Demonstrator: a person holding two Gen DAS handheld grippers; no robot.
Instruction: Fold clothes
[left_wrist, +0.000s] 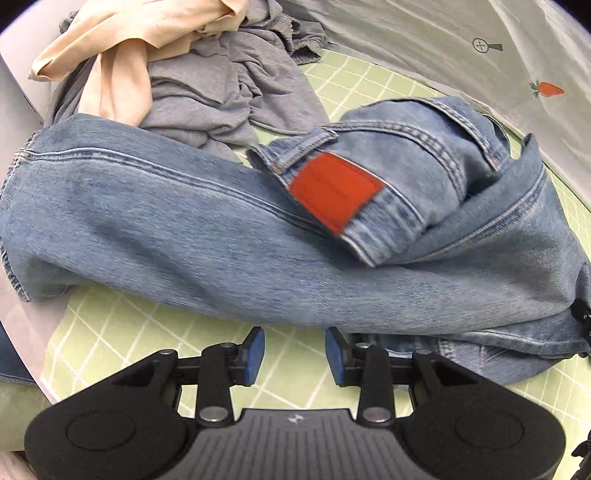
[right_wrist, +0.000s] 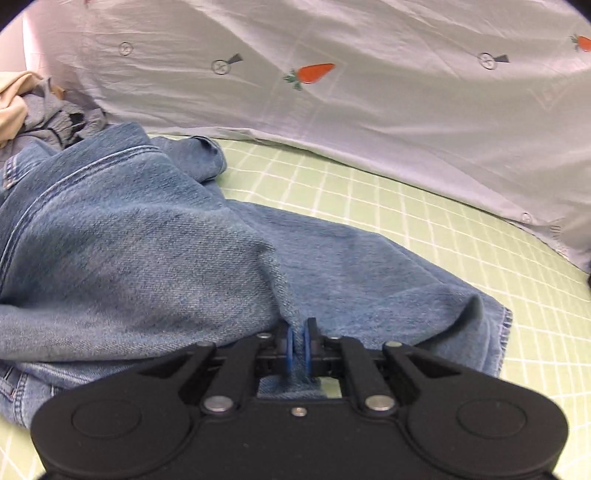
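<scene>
- Jeans (left_wrist: 184, 221) lie across the green checked mat (left_wrist: 351, 85), one leg stretched long toward the left edge and the waist end with its red patch (left_wrist: 334, 192) flopped over on top, rumpled rather than squared.
- Left gripper (left_wrist: 295, 350) hangs just short of the near edge of that leg, its blue pads (left_wrist: 256, 349) spread apart with only mat between them; it holds nothing.
- Right gripper (right_wrist: 298, 347) has its pads pressed together on a ridge of denim near the other leg's hem (right_wrist: 504, 325), pinching the fabric so it puckers upward.
- Behind the jeans a heap of grey clothes (left_wrist: 207, 107) and a beige garment (left_wrist: 122, 48) sits crumpled, with no fold in it.
- A pale sheet with carrot prints (right_wrist: 310, 74) rises along the far side of the mat.
- Judging progress: no neat, finished stack shows in either view. The jeans look mid-handling, not flat and not folded to a tidy shape, and the heap behind seems to be waiting, so most of the folding appears left.
</scene>
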